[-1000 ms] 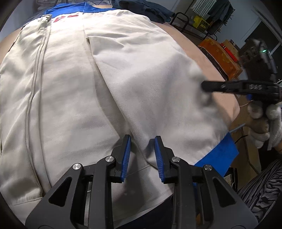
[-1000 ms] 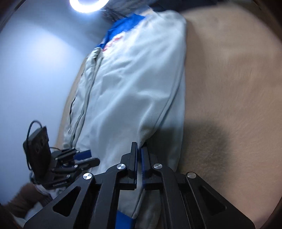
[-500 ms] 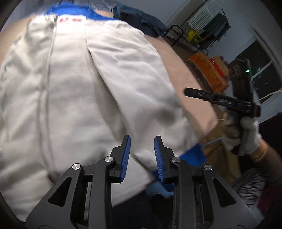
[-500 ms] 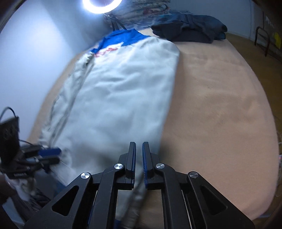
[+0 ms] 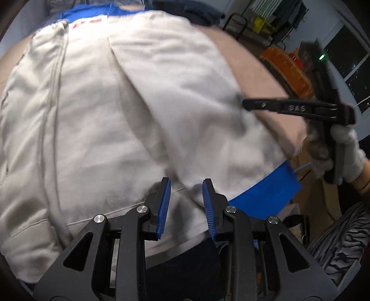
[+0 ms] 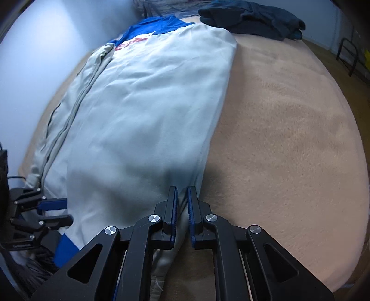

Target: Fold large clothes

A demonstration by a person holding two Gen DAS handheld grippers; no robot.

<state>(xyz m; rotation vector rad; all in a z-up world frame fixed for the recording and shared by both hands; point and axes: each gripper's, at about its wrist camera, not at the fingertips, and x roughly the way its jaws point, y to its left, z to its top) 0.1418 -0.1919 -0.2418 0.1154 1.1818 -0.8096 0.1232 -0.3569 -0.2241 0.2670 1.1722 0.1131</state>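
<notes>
A large pale grey garment (image 5: 120, 111) with a blue collar and red lettering lies lengthwise on the tan bed (image 6: 289, 129), its side panels folded inward. It also shows in the right wrist view (image 6: 148, 111). My left gripper (image 5: 186, 199) is open over the near hem, with cloth between and below its blue pads. My right gripper (image 6: 182, 203) is nearly closed, with a narrow gap at the garment's near right edge; cloth shows in the gap. The right gripper also shows from the side in the left wrist view (image 5: 249, 105).
A dark folded pile of clothes (image 6: 252, 19) lies at the far end of the bed. The garment's blue part (image 5: 266, 194) hangs at the near bed edge. An orange box (image 5: 289, 69) and racks stand beyond the bed's right side.
My right gripper lifted off the garment's edge, swung up, then came back down to the near right edge. The left gripper stayed open over the hem, with the view shifting slightly.
</notes>
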